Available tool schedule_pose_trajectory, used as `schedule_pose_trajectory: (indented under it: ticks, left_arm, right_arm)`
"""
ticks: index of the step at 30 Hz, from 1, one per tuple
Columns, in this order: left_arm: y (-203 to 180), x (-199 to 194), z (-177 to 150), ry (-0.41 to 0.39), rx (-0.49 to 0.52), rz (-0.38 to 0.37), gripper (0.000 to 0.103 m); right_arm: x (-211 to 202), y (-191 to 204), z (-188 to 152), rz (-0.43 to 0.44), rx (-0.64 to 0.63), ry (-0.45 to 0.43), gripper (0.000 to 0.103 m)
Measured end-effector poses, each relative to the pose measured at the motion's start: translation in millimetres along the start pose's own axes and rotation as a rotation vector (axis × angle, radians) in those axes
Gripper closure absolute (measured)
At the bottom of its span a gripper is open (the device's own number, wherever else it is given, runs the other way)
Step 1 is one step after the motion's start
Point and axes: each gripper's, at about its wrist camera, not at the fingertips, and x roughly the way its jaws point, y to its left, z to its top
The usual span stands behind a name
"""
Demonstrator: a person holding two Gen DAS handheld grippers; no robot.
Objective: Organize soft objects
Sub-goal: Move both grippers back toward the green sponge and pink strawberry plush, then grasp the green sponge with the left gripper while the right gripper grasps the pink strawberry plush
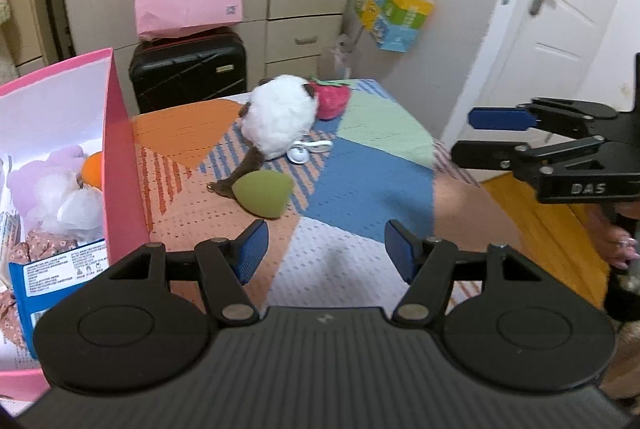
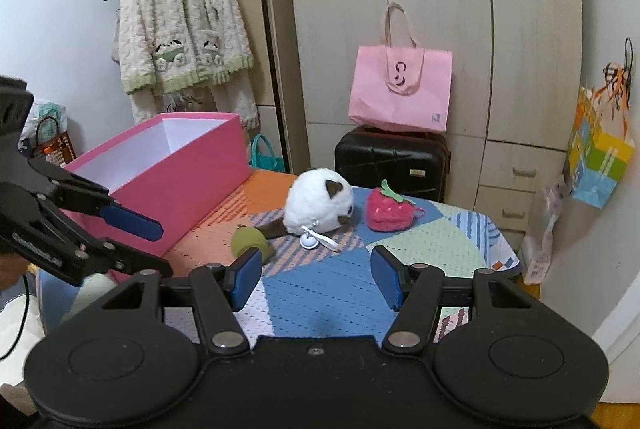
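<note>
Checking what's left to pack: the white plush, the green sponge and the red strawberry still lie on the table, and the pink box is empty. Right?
Not quite: the pink box already holds soft items, as the left wrist view shows. The white plush, green sponge and strawberry do lie on the table.

You are working in a lived-in room of a home, most likely a bedroom or dressing area. Note the tall beige wardrobe (image 2: 432, 9) with metal handles and a drawer unit below it. A fluffy cardigan (image 2: 180, 21) hangs on a hanger from a rail at the wall. A black suitcase (image 2: 392, 161) stands against the wardrobe, with a pink tote bag (image 2: 400, 89) resting on top. A colourful gift bag (image 1: 394, 11) hangs from a wall hook, and a white panelled door (image 1: 560, 13) with a lever handle stands alongside. The work surface carries a patchwork knitted cover (image 2: 328, 281); whether it is a table or a bed cannot be confirmed.
</note>
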Motion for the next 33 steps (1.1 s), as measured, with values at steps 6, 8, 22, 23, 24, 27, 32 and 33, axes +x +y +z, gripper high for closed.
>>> schedule_pose_trajectory:
  ticks: [6, 8, 22, 23, 24, 27, 32, 33]
  left_arm:
    - [0, 23, 6, -0.034, 0.011, 0.075, 0.039]
    - [1, 30, 6, -0.043, 0.003, 0.087, 0.039]
    - [12, 80, 2, -0.146, -0.082, 0.186, 0.039]
    - [14, 82, 1, -0.145, -0.090, 0.192, 0.039]
    - [15, 85, 0, -0.146, -0.092, 0.203, 0.039]
    - [16, 91, -2, -0.137, -0.082, 0.222, 0.039]
    - [16, 94, -3, -0.122, -0.076, 0.211, 0.040]
    - [16, 95, -2, -0.119, -0.073, 0.213, 0.040]
  right_arm:
    - [18, -10, 0, -0.052, -0.021, -0.039, 0.037]
    - [26, -16, 3, -0.048, -0.007, -0.038, 0.035]
    - [98, -56, 24, -0.053, 0.062, 0.001, 0.031]
    - [103, -59, 25, -0.061, 0.067, 0.007, 0.031]
    - [111, -62, 25, -0.066, 0.073, 0.017, 0.031]
    - [131, -69, 27, -0.061, 0.082, 0.048, 0.031]
    - [159, -71, 28, -0.068, 0.067, 0.090, 0.031]
    - [163, -71, 28, -0.076, 0.056, 0.094, 0.031]
